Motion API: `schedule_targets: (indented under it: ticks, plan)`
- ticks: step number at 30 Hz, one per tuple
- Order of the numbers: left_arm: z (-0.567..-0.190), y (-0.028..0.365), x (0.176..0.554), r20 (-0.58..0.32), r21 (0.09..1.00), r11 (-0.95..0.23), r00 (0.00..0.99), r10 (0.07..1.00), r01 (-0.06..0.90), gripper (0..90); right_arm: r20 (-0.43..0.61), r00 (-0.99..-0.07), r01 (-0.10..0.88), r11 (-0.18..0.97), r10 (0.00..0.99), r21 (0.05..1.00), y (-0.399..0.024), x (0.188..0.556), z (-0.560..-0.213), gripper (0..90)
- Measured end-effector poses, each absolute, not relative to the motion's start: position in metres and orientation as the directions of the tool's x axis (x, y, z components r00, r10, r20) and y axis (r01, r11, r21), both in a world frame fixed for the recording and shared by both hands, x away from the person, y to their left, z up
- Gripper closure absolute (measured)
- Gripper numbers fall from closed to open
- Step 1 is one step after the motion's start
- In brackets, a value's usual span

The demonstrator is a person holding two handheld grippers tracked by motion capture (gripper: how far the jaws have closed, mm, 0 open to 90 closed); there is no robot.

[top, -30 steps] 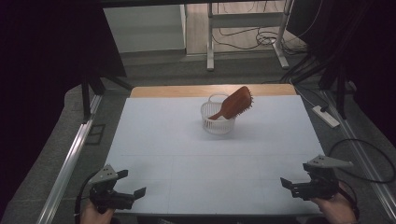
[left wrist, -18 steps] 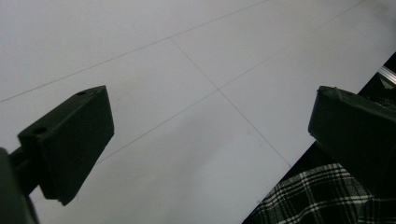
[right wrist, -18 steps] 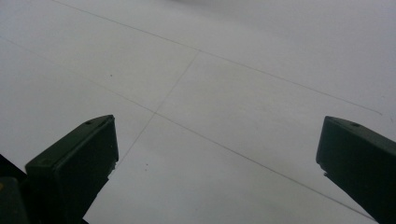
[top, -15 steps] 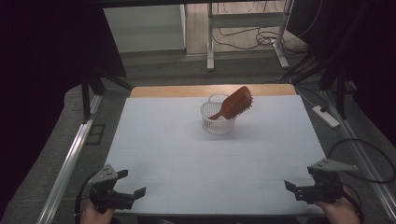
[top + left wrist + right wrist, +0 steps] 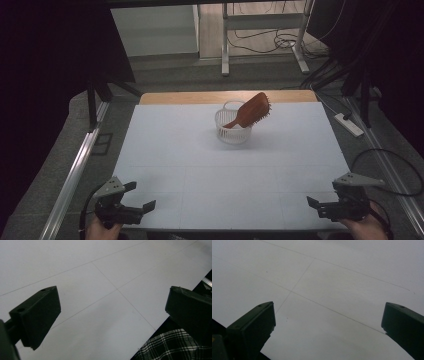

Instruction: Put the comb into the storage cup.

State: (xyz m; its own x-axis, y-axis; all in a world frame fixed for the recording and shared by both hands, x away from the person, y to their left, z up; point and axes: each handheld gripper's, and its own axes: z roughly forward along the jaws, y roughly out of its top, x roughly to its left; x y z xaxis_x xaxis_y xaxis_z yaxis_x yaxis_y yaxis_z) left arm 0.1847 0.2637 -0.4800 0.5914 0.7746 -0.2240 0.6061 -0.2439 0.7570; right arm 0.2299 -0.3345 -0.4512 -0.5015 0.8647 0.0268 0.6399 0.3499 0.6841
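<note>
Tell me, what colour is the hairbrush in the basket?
Reddish brown; the hairbrush shows best in the high view.

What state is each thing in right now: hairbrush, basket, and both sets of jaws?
Hairbrush: leaning tilted in the basket, handle down inside, bristle head over the rim.
Basket: upright on the table, far centre.
Left gripper: jaws open, empty, near table edge.
Right gripper: jaws open, empty, near table edge.

Right tool (image 5: 327,327) jaws spread wide over white table (image 5: 342,285), apparently just above it
</note>
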Motion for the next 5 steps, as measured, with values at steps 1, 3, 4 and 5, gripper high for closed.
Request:
schedule_targets:
  ticks: [1,3,4,5]
  plan:
    - [-0.48,0.2638,0.1847,-0.224,0.757,-0.243,0.591,0.775,0.606,0.8,0.024,-0.501,0.642,0.353,0.865,0.68,-0.3342,0.2294,-0.4515,0.0]
    - [-0.4801,0.2638,0.1849,-0.227,0.757,-0.243,0.592,0.773,0.607,0.8,0.024,-0.501,0.642,0.354,0.865,0.68,-0.3341,0.2294,-0.4515,0.0]
    - [-0.48,0.2638,0.185,-0.228,0.758,-0.242,0.592,0.773,0.606,0.8,0.023,-0.502,0.643,0.356,0.864,0.678,-0.3339,0.2296,-0.4517,0.0]
    - [-0.4798,0.2636,0.1853,-0.229,0.758,-0.241,0.593,0.772,0.606,0.8,0.022,-0.504,0.643,0.358,0.864,0.676,-0.3338,0.2299,-0.452,0.0]
